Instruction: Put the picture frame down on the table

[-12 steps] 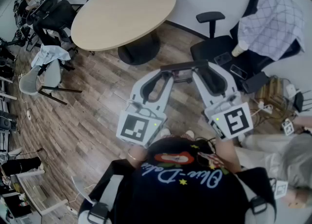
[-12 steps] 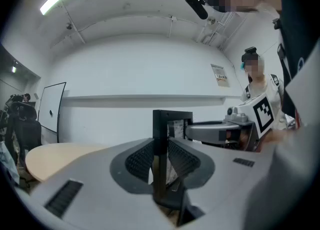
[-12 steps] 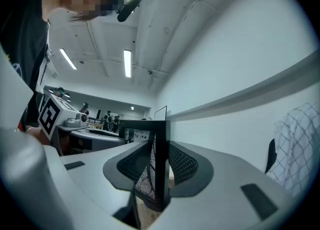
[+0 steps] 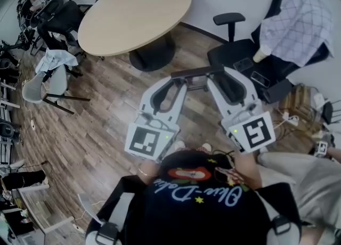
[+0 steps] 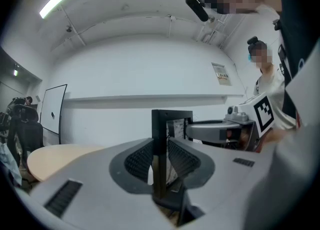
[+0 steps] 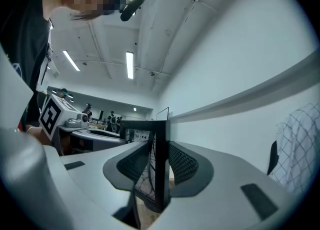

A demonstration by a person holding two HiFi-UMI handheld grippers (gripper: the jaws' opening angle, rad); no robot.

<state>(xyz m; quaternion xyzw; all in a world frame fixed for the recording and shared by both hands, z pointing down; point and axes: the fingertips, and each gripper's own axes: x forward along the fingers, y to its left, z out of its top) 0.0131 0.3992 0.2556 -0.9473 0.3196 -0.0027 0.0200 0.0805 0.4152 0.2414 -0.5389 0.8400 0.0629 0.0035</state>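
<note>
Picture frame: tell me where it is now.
In the head view, the black rectangular picture frame is at centre, gripped by the left hand-held gripper and right hand-held gripper above the wooden floor, short of the round beige table.

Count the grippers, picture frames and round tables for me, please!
Grippers: 2, the left gripper and the right gripper, each with its fingers shut on an end of the frame
Picture frame: 1
Round table: 1
Total: 4
</note>
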